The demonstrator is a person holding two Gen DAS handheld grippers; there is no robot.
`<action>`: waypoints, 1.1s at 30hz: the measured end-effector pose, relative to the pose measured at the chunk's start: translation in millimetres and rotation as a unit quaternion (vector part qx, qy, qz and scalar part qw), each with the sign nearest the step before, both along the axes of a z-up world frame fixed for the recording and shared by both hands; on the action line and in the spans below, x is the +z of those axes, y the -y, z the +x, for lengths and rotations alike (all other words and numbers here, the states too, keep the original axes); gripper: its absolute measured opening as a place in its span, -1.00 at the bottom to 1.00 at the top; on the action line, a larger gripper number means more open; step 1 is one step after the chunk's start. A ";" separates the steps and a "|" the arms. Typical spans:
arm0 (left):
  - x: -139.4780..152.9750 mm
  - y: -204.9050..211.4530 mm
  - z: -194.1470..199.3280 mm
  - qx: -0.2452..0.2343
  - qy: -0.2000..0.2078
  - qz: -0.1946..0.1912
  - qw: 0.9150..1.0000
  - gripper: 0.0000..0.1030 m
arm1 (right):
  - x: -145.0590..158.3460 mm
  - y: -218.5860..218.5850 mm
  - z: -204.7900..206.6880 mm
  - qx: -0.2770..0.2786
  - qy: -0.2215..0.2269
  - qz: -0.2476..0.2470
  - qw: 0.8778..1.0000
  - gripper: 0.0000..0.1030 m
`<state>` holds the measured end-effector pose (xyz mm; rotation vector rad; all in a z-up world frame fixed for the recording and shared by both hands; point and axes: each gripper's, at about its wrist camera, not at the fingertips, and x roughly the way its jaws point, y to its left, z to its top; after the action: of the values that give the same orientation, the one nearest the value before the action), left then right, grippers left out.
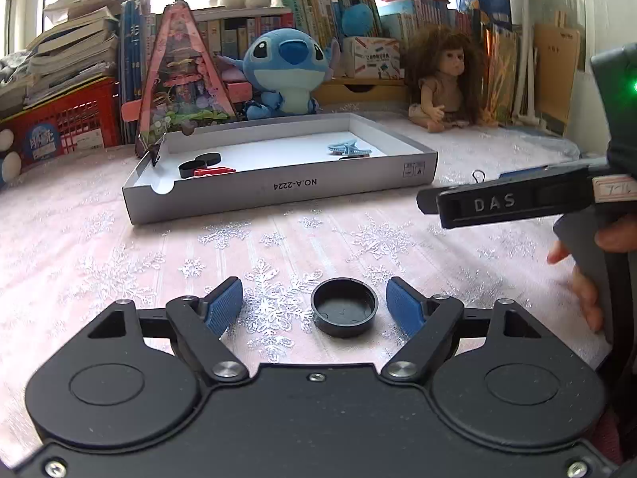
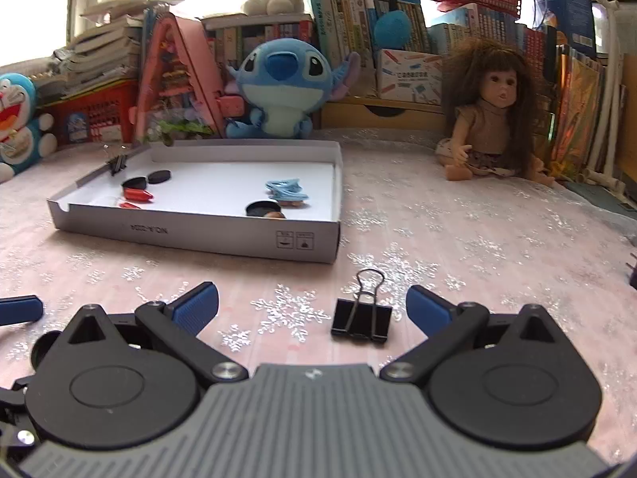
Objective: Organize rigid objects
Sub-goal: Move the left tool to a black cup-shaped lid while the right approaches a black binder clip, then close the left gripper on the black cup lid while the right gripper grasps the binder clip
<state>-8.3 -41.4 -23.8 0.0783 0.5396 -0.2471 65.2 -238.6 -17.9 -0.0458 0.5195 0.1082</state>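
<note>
Your left gripper [image 1: 314, 306]: angled down toward the surface, blue pads [image 1: 223, 306] spread apart and pressing on nothing; your right gripper [image 2: 312, 310]: likewise angled down, jaws wide, pads [image 2: 197, 307] free; your right hand [image 1: 585, 271] wraps its handle.

Left wrist view: cap [image 1: 344, 312] lay on the worktop [image 1: 119, 247] at lower centre, between the left tongs [image 1: 314, 308] pads, nearer the right one, not touching. Tray [image 1: 278, 189] sat behind it, upper centre, with small items inside. Right wrist view: binder clip [image 2: 361, 318] lay at lower centre between the right tongs [image 2: 312, 310] pads, tray at upper left. Plush toy [image 2: 278, 87] and doll [image 2: 487, 119] sat behind the tray, books [image 2: 358, 12] behind them.
</note>
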 end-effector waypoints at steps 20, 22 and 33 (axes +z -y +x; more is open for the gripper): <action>-1.8 12.1 -16.2 -0.025 0.027 0.008 0.999 -0.40 | -3.9 10.1 8.3 -0.063 -0.029 0.022 0.997 0.87; -1.4 11.5 -16.6 -0.021 0.026 0.004 0.999 -0.41 | -4.5 10.9 9.5 -0.063 -0.033 0.025 0.997 0.81; 6.4 -8.3 -4.3 0.020 0.010 -0.020 1.000 -0.41 | -5.1 10.5 6.4 -0.068 -0.029 0.019 0.997 0.00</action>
<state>-12.7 -33.1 -17.4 0.0315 0.5166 -0.2169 71.7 -249.1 -23.0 0.0299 0.5775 -0.0133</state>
